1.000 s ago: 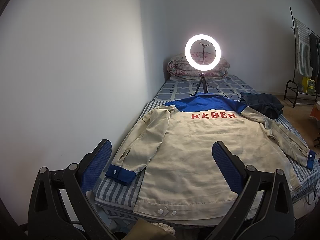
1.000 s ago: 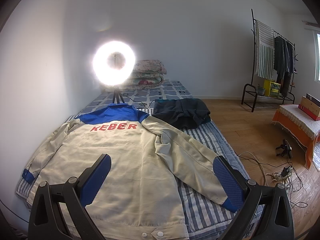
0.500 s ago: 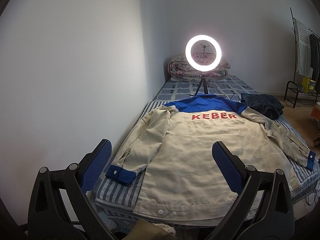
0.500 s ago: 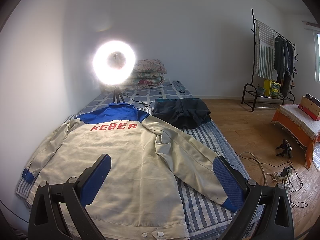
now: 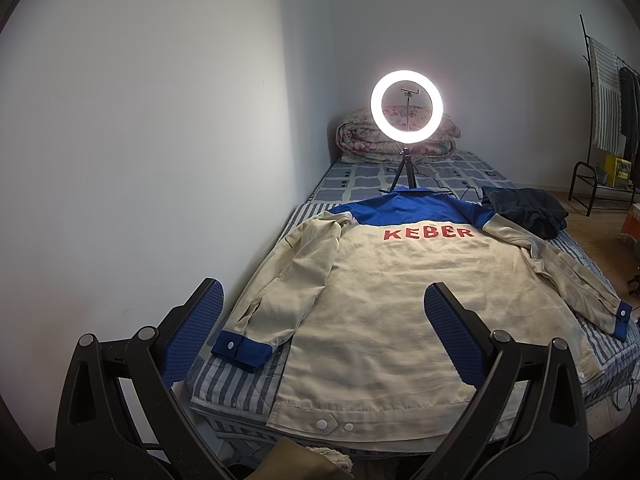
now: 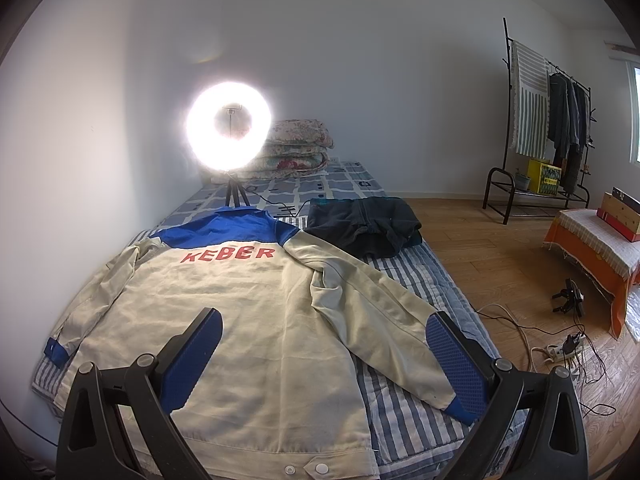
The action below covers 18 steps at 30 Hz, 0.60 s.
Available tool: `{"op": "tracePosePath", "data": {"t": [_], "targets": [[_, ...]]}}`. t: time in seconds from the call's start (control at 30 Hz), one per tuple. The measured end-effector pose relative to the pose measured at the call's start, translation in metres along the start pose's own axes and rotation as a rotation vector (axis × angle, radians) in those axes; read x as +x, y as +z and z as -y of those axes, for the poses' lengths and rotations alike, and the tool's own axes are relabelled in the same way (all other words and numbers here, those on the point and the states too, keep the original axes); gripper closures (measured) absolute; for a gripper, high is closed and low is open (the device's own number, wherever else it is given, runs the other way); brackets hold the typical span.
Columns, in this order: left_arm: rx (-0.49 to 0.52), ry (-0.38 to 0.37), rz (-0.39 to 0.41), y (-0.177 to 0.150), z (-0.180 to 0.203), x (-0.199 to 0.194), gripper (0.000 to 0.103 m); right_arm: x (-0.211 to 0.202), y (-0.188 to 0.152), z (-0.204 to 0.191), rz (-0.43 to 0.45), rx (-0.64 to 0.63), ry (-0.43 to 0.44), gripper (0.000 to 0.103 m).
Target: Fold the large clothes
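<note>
Nothing had shifted since 1 second earlier: both grippers hung in the same place above the near end of the bed [image 5: 236, 384]. The left gripper [image 5: 322, 338] had its jaws spread wide and empty, and so did the right gripper [image 6: 324, 354]. The beige jacket [image 5: 384, 304] lay flat, back up, hem nearest and blue collar toward the ring light [image 5: 406, 108], 2 sleeves spread outward. A dark garment [image 6: 366, 226] lay beside its right shoulder.

Both wrist cameras look forward between their spread fingers from the bed's foot — the left gripper [image 5: 322, 334] nearer the wall. Both share the jacket [image 6: 248, 320] ahead.
</note>
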<state>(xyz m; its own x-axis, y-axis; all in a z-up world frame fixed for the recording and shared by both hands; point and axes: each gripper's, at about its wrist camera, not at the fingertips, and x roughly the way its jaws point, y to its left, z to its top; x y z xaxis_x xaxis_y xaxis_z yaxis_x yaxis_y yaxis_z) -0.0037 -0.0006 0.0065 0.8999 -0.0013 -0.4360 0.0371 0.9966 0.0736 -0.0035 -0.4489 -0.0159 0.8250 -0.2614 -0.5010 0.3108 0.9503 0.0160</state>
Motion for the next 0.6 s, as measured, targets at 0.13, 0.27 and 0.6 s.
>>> {"op": "tracePosePath", "data": {"t": [0.13,0.27,0.6], "targets": [[0.0,0.0,0.0,-0.0001,0.0002,-0.0001,0.001,-0.0002,-0.0002,-0.0001,0.0,0.001,0.0,0.0],[0.0,0.001,0.001,-0.0003,0.0003,-0.0003,0.001,-0.0002,-0.0001,-0.0001,0.0,0.0,0.0,0.0],[0.002,0.0,0.001,-0.0006,0.0005,-0.0003,0.001,-0.0001,-0.0002,-0.0005,0.001,0.0,0.0,0.0]]}}
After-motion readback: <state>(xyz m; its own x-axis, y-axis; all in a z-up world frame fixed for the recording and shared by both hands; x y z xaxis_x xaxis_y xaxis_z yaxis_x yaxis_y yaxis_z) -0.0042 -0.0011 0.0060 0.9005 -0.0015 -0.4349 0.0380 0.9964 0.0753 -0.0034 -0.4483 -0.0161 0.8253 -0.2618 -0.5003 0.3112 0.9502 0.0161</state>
